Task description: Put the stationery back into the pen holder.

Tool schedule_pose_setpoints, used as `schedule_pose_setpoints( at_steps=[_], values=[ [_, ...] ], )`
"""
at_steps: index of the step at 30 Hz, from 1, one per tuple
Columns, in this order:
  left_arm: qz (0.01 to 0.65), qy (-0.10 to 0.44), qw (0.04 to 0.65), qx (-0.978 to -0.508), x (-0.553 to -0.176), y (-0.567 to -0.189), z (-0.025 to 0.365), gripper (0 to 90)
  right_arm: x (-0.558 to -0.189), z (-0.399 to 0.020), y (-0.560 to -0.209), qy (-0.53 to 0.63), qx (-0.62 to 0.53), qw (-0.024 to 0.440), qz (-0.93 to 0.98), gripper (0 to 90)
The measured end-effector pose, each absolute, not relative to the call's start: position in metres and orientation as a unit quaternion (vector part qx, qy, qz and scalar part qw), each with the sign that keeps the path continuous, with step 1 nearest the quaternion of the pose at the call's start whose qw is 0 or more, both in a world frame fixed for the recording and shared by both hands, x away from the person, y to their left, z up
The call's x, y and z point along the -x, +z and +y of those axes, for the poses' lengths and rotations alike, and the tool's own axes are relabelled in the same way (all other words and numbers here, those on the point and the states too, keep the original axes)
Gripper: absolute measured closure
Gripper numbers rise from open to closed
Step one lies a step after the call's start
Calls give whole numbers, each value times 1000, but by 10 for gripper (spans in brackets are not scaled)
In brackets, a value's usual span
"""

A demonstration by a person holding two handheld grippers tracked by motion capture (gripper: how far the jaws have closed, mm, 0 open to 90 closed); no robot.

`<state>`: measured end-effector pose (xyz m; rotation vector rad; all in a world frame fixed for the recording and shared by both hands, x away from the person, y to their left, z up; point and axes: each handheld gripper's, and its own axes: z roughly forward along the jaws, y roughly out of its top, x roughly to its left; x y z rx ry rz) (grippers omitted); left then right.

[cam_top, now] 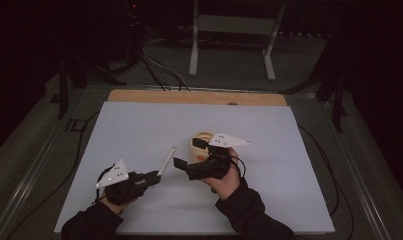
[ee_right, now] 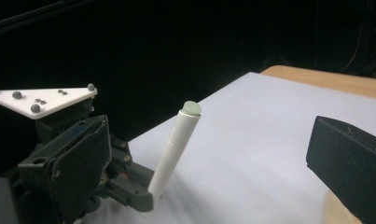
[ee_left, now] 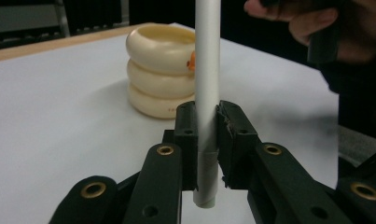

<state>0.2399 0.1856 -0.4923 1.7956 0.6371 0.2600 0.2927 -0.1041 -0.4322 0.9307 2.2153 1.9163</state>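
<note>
My left gripper (cam_top: 156, 175) is shut on the lower end of a white tube (cam_top: 167, 160), which slants up and away from it over the white sheet. In the left gripper view both pads clamp the tube (ee_left: 207, 84) just above its bottom end. A stack of three cream rings (cam_top: 202, 141) with a small orange bit (ee_left: 191, 61) on it stands behind the tube. My right gripper (cam_top: 189, 153) hovers in front of the stack, its jaws wide apart with nothing between them, facing the tube (ee_right: 175, 149) and the left gripper (ee_right: 146, 198).
A white sheet (cam_top: 139, 125) covers the table, with a wooden strip (cam_top: 189, 96) along its far edge. Cables trail off both sides, and one (cam_top: 324, 165) runs along the right. A white stand (cam_top: 234, 25) is on the floor beyond.
</note>
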Motion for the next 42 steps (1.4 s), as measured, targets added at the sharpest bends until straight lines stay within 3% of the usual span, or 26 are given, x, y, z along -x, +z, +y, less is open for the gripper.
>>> schedule_pose_setpoints(
  at_steps=[1, 5, 14, 23, 35, 42],
  values=[
    [270, 111, 572, -767, -240, -492, 185, 799, -293, -102, -432, 621, -303, 27, 722, 50],
    [264, 112, 576, -766, -239, -492, 185, 799, -292, -94, -435, 617, -305, 11, 726, 90],
    [253, 110, 584, -763, -238, -494, 183, 799, -289, -86, -439, 609, -318, -35, 725, 498],
    [247, 107, 591, -761, -239, -496, 181, 799, -291, -80, -442, 600, -324, -66, 729, 770],
    [241, 81, 597, -761, -242, -496, 182, 785, -289, -81, -441, 606, -309, -69, 730, 787],
    [263, 86, 587, -761, -242, -491, 184, 523, -288, -82, -436, 609, -297, -57, 733, 787]
  ],
)
